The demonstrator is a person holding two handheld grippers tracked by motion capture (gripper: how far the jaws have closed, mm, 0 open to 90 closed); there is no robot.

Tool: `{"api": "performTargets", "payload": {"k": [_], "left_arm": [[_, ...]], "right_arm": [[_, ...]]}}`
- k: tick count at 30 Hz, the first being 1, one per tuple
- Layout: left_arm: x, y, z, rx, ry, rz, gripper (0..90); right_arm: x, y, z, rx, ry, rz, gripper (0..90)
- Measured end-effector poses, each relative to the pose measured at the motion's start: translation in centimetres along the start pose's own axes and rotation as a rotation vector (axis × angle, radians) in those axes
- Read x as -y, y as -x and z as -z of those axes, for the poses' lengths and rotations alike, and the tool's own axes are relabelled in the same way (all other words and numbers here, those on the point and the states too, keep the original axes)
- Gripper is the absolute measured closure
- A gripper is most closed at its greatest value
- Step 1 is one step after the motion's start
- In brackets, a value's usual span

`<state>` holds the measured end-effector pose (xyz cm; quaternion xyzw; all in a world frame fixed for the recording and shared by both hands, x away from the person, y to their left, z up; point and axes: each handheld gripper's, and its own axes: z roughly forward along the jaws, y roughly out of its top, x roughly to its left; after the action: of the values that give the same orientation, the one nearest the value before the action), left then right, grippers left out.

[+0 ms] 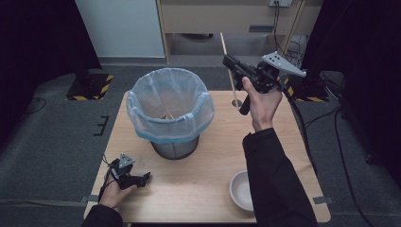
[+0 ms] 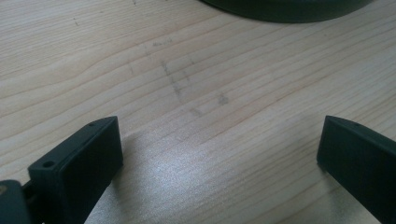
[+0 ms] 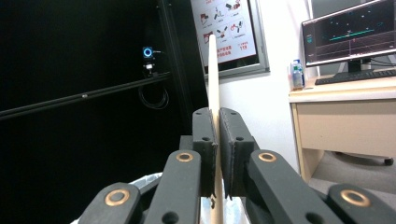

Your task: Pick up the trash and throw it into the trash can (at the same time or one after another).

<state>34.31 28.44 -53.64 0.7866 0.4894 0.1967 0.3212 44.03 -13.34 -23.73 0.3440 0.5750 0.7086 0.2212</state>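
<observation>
My right gripper (image 1: 229, 61) is raised above the table's far right part, to the right of the bin, and is shut on a thin pale wooden stick (image 1: 227, 61). The stick stands nearly upright, and its lower end hangs near the tabletop. In the right gripper view the stick (image 3: 213, 70) rises from between the pressed jaws of the gripper (image 3: 218, 116). My left gripper (image 1: 145, 178) rests low at the table's near left corner. In the left gripper view it (image 2: 219, 135) stands open over bare wood with nothing between the jaws.
A mesh waste bin (image 1: 170, 109) lined with a pale blue bag stands on the wooden table (image 1: 213, 142), left of centre; another stick lies inside it. The bin's base (image 2: 280, 9) shows ahead of the left jaws. A white bowl (image 1: 242, 190) sits near the front right edge.
</observation>
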Motion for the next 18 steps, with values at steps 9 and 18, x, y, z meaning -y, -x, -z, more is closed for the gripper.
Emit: {"api": "performTargets", "payload": {"k": [9,18], "left_arm": [[0.0,0.0,0.0,0.000,0.000,-0.003,0.0],[0.0,0.0,0.0,0.000,0.000,-0.002,0.0]], "right_arm": [[0.1,-0.9,-2.1,-0.025,-0.006,0.005,86.0],[0.6,-1.4,-3.9,-0.043,-0.004,-0.017,86.0]]}}
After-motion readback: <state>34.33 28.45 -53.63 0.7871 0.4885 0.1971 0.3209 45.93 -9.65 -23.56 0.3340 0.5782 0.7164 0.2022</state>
